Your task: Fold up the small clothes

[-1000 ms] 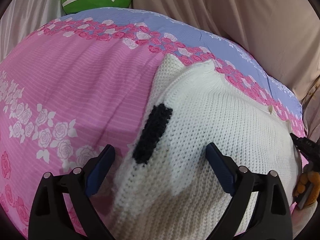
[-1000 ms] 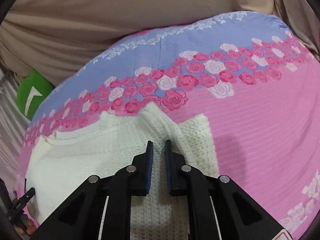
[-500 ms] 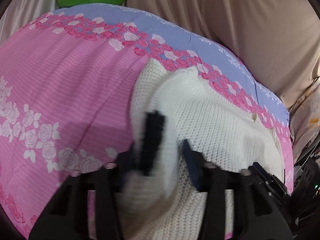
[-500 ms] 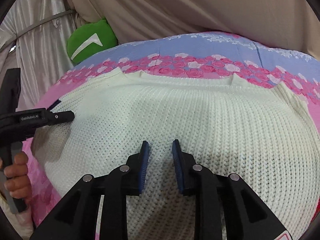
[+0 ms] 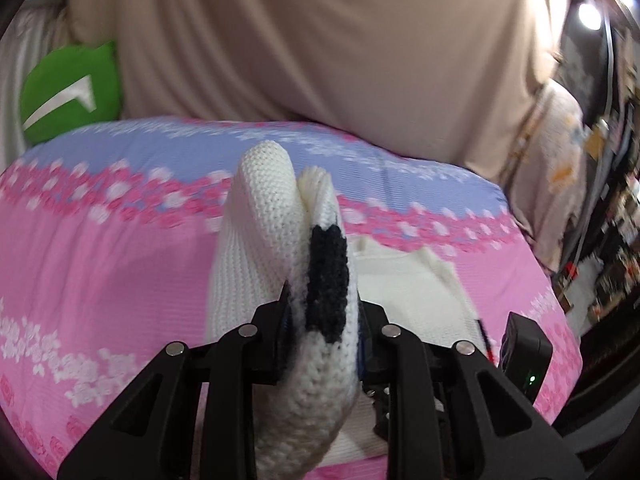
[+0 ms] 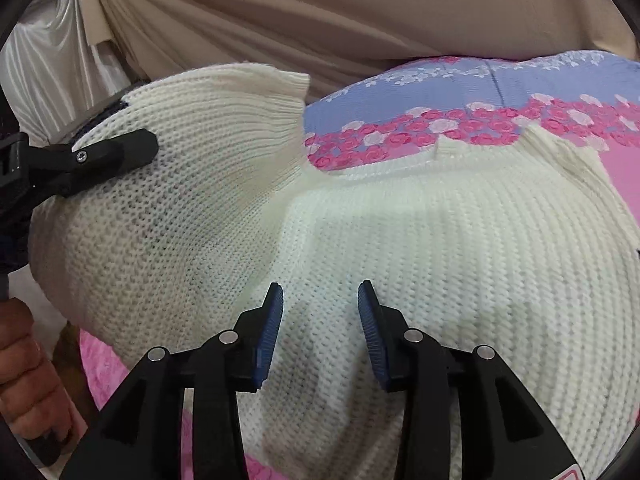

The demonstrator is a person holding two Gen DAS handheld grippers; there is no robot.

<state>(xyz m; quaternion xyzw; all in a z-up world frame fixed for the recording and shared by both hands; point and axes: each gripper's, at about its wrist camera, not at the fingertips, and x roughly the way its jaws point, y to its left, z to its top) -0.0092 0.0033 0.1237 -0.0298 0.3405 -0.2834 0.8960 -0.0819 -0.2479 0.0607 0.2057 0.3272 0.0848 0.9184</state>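
One cream knit sweater (image 6: 460, 248) spread on the bed, its left sleeve (image 5: 276, 248) with a black patch (image 5: 326, 280) lifted clear of the body and pinched in the closing left hand-held gripper (image 5: 322, 332). Right hand-held gripper (image 6: 320, 332) opening above the sweater's body, nothing between its pads. Judged early: one sleeve on its way over, other sleeve and body folds left. One pink rose bedsheet (image 6: 520, 92), one green cushion (image 5: 72, 92), two grippers

knit sweater (image 6: 440, 240): 1 | grippers: 2, left (image 5: 324, 320), right (image 6: 320, 332) | bedsheet (image 5: 100, 272): 1 | green cushion (image 5: 72, 92): 1
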